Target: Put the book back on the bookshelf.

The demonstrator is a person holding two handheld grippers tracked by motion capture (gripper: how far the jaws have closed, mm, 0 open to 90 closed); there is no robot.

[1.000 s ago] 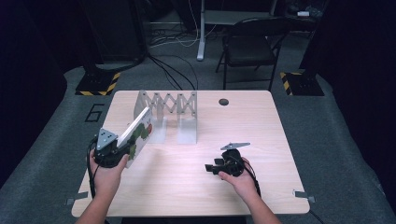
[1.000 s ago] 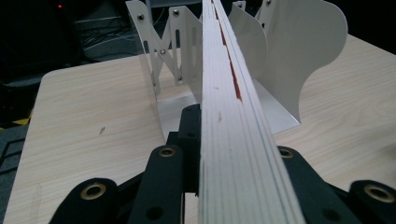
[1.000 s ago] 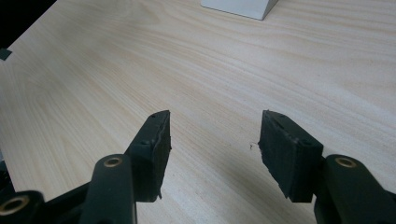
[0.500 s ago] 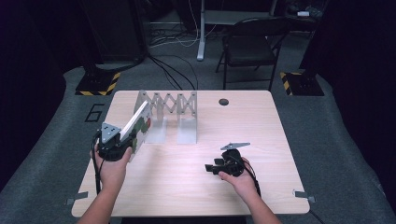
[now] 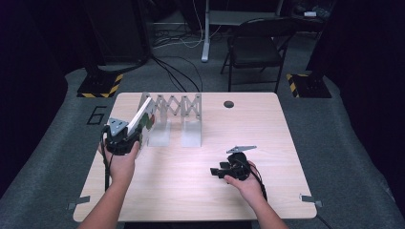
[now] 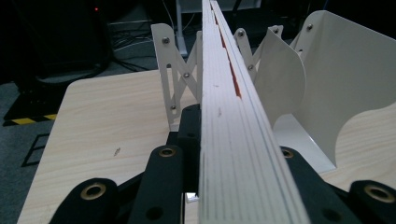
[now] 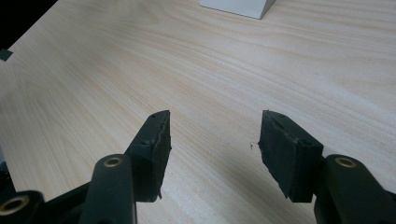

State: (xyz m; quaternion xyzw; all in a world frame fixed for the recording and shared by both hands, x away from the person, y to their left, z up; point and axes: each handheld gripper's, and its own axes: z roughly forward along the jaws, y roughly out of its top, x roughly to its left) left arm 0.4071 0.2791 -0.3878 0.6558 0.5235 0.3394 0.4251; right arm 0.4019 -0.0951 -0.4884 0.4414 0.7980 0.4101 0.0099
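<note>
the right tongs (image 5: 216, 171) rest low on the worktop (image 5: 267, 138), spread with nothing between them. the left tongs (image 5: 125, 139) pinch a book (image 5: 142, 116) tilted up just beside the left end of the white folding rack (image 5: 175, 112), farther back.

In the left gripper view the book (image 6: 224, 116) runs off the top edge — its cover faces are unseen, only page edges. In the high view the cover's print (image 5: 147, 121) is too small to read.
</note>
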